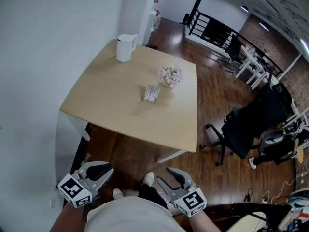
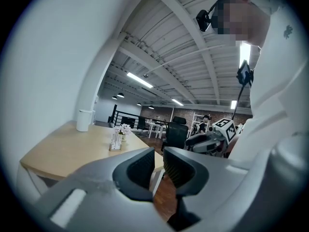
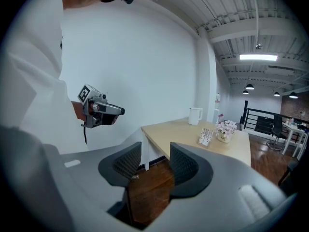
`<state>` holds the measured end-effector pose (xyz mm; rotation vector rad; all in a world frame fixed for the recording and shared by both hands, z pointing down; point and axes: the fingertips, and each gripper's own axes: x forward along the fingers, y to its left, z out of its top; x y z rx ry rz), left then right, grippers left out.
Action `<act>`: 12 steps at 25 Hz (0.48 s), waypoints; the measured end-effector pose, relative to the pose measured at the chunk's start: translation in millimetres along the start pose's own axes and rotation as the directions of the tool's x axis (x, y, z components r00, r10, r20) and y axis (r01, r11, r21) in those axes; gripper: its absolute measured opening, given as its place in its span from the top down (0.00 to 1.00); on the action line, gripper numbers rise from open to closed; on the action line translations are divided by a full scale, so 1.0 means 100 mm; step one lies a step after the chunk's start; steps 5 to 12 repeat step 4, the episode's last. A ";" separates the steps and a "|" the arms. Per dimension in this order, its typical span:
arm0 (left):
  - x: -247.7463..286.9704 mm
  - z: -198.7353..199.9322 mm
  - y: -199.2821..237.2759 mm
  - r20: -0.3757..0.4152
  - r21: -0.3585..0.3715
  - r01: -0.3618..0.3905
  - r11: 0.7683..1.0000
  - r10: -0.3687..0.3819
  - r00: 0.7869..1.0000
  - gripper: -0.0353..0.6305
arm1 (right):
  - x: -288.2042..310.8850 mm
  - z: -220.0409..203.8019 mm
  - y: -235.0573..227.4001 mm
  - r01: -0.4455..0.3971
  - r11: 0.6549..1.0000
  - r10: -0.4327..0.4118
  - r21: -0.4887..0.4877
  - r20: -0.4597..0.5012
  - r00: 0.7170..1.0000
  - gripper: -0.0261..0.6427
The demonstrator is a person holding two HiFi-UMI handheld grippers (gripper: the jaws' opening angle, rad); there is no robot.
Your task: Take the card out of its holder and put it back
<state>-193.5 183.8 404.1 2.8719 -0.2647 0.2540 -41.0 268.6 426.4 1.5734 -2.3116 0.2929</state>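
Note:
The card holder [image 1: 151,93], with white cards standing in it, sits near the middle of the light wooden table [image 1: 111,105]. It also shows far off in the left gripper view [image 2: 115,141] and the right gripper view [image 3: 206,136]. Both grippers are held low by the person's body, well short of the table's near edge. My left gripper [image 1: 109,170] [image 2: 159,161] has a narrow gap between its jaws and holds nothing. My right gripper [image 1: 165,176] [image 3: 155,158] stands wider open and is empty too. Each gripper shows in the other's view: the right gripper [image 2: 212,139] and the left gripper [image 3: 99,111].
A small pot of pale flowers [image 1: 170,76] stands just behind the holder. A white jug [image 1: 126,48] is at the table's far left corner by the wall. A black office chair [image 1: 246,124] stands on the wooden floor to the right. The person's feet [image 1: 148,179] are below.

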 end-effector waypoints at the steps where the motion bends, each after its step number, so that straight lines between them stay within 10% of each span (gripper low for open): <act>1: -0.02 -0.01 0.00 0.001 -0.003 -0.003 1.000 0.003 1.000 0.85 | 0.01 -0.01 0.01 -0.001 1.000 0.001 -0.001 -0.003 1.000 0.68; 12: -0.09 -0.01 0.01 0.000 -0.014 -0.018 1.000 0.018 1.000 0.85 | 0.03 0.00 0.04 -0.004 1.000 0.004 -0.003 -0.010 1.000 0.68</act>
